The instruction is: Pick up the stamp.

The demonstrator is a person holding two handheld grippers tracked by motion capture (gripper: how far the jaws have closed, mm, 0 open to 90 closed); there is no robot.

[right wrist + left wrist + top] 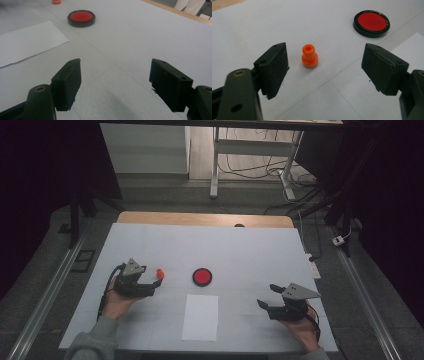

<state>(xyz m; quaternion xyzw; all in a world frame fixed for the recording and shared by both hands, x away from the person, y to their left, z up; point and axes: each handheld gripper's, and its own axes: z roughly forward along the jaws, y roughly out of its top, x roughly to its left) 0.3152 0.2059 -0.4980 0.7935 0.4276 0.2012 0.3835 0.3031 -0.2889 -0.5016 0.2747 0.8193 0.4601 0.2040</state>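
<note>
On white-covered table (150, 240), dim room, both tongs wide apart, gripping nothing, orange peg (309, 56) between left pair.

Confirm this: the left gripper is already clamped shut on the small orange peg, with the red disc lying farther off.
Not quite. The left gripper is open; its jaws stand wide apart, and the orange peg stands free on the table between them, untouched, as the left gripper view shows. The red disc does lie farther off.

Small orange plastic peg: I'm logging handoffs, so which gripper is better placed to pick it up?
Left. The left gripper is open with the small orange plastic peg standing just ahead between its jaws; the right gripper sits far across the white table.
</note>
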